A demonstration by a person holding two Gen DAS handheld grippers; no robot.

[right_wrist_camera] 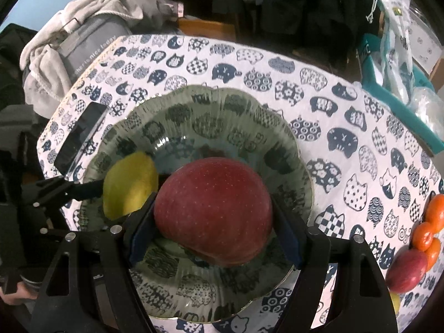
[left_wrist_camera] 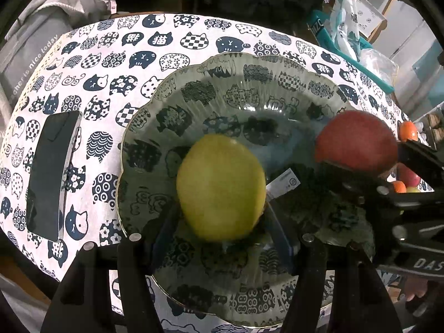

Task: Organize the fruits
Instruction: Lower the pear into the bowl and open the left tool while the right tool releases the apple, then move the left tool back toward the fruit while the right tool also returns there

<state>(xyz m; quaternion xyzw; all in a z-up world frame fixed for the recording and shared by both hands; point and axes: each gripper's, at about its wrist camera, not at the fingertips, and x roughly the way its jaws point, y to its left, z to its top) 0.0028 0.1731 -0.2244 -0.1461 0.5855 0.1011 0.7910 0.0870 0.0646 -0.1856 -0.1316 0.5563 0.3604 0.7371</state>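
Observation:
My left gripper (left_wrist_camera: pixel 222 222) is shut on a yellow-green apple (left_wrist_camera: pixel 220 186) and holds it over a scalloped glass plate (left_wrist_camera: pixel 194 88) on the cat-print tablecloth. My right gripper (right_wrist_camera: pixel 215 222) is shut on a red apple (right_wrist_camera: pixel 213 211) and holds it over the same plate (right_wrist_camera: pixel 222 102). The red apple (left_wrist_camera: pixel 356 141) shows at the right of the left wrist view, the yellow-green apple (right_wrist_camera: pixel 129 184) at the left of the right wrist view. The two fruits hang side by side, apart.
A black phone (left_wrist_camera: pixel 51 174) lies left of the plate. Several oranges (right_wrist_camera: pixel 431 224) and another red apple (right_wrist_camera: pixel 408 270) lie at the table's right edge. Grey clothes and a bag (right_wrist_camera: pixel 83 41) sit beyond the far left. A teal bin (right_wrist_camera: pixel 388 83) stands at the far right.

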